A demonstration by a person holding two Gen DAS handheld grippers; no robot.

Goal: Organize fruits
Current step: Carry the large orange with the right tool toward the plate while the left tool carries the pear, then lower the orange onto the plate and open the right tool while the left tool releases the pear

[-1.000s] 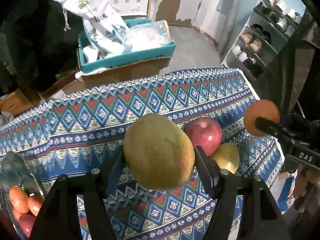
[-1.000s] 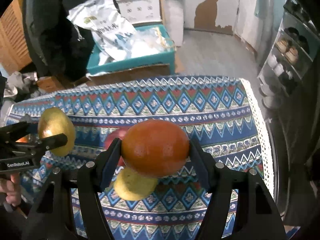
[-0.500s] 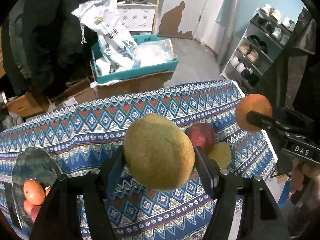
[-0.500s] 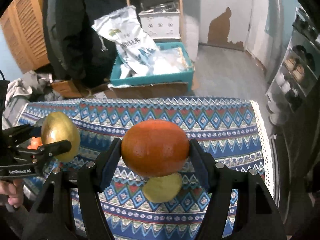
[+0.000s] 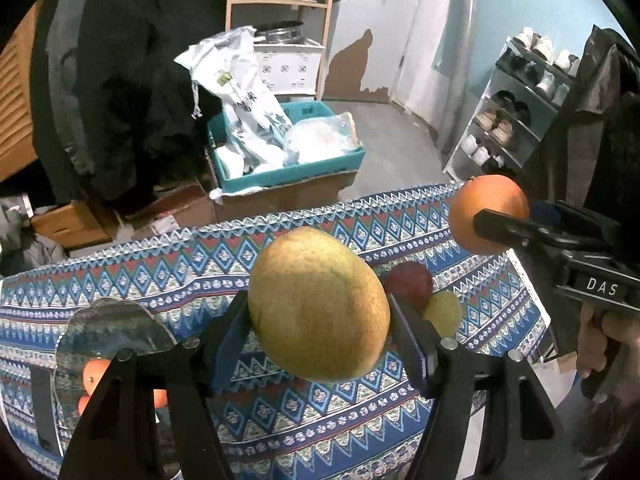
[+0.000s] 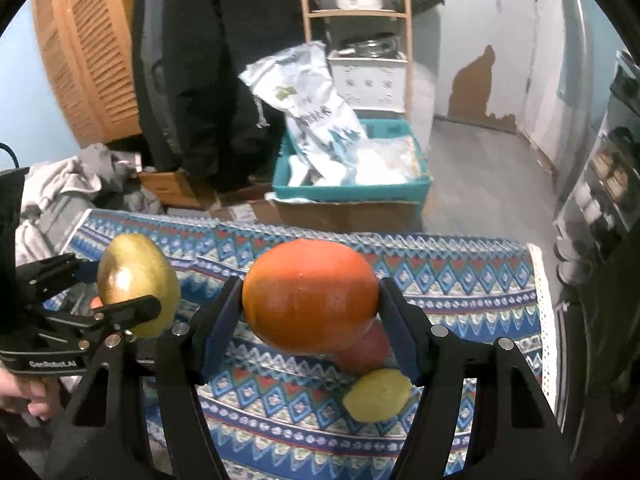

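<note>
Fingers of the left gripper (image 5: 318,316) are clamping a firm, weighty-looking pear (image 5: 318,304) across its middle, while the right gripper (image 6: 310,312) is squeezing a smooth orange (image 6: 310,296) likewise (both probably slippery, bruisable).

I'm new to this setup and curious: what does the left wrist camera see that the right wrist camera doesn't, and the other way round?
Only the left wrist view shows the glass bowl with small orange fruits inside, at the cloth's left end, and the shoe rack with its shoes clear.

Only the right wrist view shows the louvred wooden door and the grey clothes pile.

Both show the left gripper clamped on the yellow-green mango, the right gripper clamped on the orange, the red apple and lemon lying on the patterned tablecloth, and the teal box.
</note>
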